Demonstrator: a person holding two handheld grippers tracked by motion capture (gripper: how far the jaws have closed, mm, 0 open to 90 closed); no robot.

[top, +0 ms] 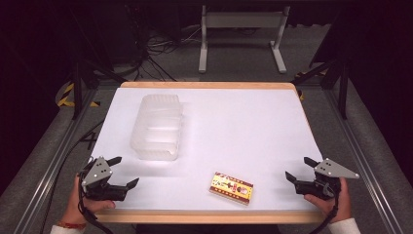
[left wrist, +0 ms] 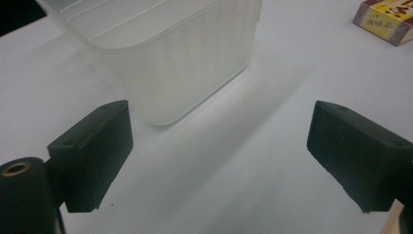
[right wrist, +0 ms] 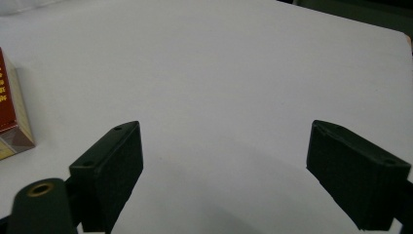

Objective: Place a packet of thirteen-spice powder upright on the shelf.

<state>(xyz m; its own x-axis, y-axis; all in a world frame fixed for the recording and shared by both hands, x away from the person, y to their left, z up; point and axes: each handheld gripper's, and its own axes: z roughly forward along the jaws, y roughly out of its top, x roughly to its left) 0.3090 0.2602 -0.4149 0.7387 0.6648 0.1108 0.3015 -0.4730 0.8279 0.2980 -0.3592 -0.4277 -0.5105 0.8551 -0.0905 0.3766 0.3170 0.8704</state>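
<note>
A translucent plastic container (top: 157, 126) lies upside down on the left half of the white table (top: 234, 126). A small red and yellow box (top: 232, 187) lies flat near the front edge, right of the middle. My left gripper (top: 123, 171) is open at the front left corner, just short of the container (left wrist: 170, 58); the box (left wrist: 387, 19) shows at its view's top right. My right gripper (top: 301, 168) is open at the front right, with bare table between its jaws. The box (right wrist: 12, 112) sits at the left edge of the right gripper view.
The table has a wooden rim (top: 209, 217). Beyond its far edge stand a white metal frame (top: 241, 34), loose cables (top: 151, 48) on the floor and dark stands at both sides.
</note>
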